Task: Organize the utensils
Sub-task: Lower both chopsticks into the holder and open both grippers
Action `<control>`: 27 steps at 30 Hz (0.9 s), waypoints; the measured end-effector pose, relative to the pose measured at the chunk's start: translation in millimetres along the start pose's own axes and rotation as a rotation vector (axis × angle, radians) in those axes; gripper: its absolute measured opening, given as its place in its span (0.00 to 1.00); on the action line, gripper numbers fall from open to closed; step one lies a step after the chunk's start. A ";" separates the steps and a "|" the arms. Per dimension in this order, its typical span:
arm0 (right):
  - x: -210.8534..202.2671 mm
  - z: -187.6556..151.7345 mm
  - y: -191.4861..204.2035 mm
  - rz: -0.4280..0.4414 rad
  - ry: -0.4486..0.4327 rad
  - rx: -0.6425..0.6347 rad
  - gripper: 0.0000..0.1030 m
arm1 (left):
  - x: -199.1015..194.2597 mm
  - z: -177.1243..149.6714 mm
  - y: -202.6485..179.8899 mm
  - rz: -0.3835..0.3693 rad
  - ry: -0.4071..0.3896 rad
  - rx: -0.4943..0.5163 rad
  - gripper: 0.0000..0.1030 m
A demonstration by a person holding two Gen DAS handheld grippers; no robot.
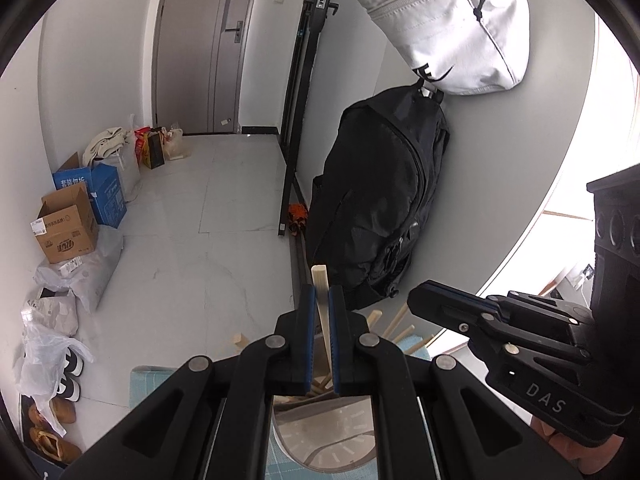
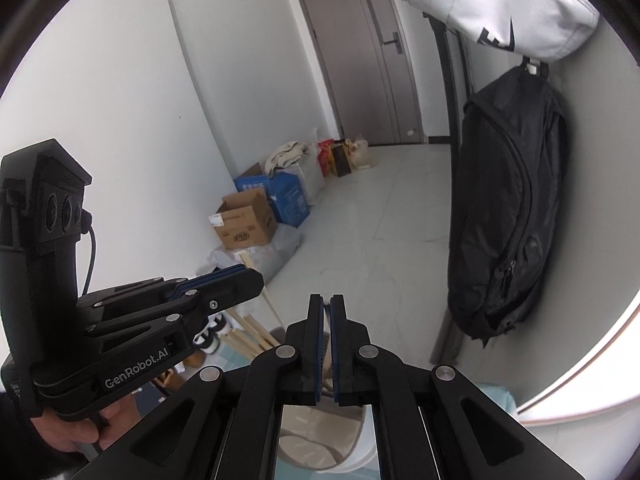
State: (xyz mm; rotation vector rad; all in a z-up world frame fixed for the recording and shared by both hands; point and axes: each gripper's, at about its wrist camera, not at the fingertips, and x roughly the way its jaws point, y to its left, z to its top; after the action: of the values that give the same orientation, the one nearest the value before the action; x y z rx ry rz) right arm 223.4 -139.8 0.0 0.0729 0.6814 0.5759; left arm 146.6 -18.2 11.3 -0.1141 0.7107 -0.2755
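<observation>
My left gripper (image 1: 323, 300) is clenched on a single wooden chopstick (image 1: 320, 280), pinched partway along its length so the blunt end stands clear above the pads and the rest runs down between them. I judge that grip is chosen to keep the stick near upright for lifting out of, or lowering into, the group below. My right gripper (image 2: 326, 308) has its pads drawn nearly together with nothing between them; it hangs just beside the left, apparently in reserve.

Below the left gripper, several more chopsticks (image 1: 394, 330) fan outward, ends up, as though standing in a holder (the holder itself is hidden behind the gripper body, so I cannot confirm it). Beneath lie a round grey mat (image 1: 324, 444) and a pale blue cloth (image 1: 148, 384); the desk under them is not visible.

Further out, a black backpack (image 1: 380, 200) hangs on the wall under a white bag (image 1: 452, 24), and cardboard boxes (image 1: 68, 224) sit on the floor.
</observation>
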 end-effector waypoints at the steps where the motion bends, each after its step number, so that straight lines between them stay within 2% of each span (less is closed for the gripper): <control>1: 1.5 -0.9 -0.6 0.003 0.006 0.002 0.03 | 0.1 -0.8 -1.2 -0.006 0.005 0.007 0.02; 7: 4.9 -7.6 -6.7 0.038 0.043 0.046 0.03 | 1.8 -3.9 -6.5 -0.057 0.074 0.030 0.02; 11: -5.9 -12.0 -15.7 0.060 0.037 0.114 0.06 | -1.8 -3.4 0.9 -0.117 0.126 -0.032 0.02; 13: -14.8 -14.4 -18.0 0.063 0.023 0.138 0.06 | -11.3 -2.7 4.3 -0.125 0.113 -0.061 0.02; 17: -35.3 -17.9 -14.9 0.052 -0.007 0.147 0.06 | -35.7 -0.8 1.1 -0.130 0.080 -0.057 0.03; 19: -45.4 -19.0 -11.7 0.048 -0.025 0.146 0.13 | -44.6 0.3 -3.0 -0.110 0.068 -0.048 0.10; 23: -65.6 -22.7 -3.6 0.053 -0.064 0.144 0.26 | -64.5 0.5 -8.0 -0.075 0.011 -0.041 0.29; 27: -84.0 -30.1 2.2 0.044 -0.109 0.134 0.41 | -83.7 -3.7 -7.0 -0.041 -0.043 -0.061 0.43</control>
State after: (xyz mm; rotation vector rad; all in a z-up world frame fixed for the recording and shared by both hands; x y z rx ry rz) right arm 151.2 -185.7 25.3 0.2434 0.6132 0.5643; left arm 82.1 -0.9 62.3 -0.1920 0.6744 -0.2899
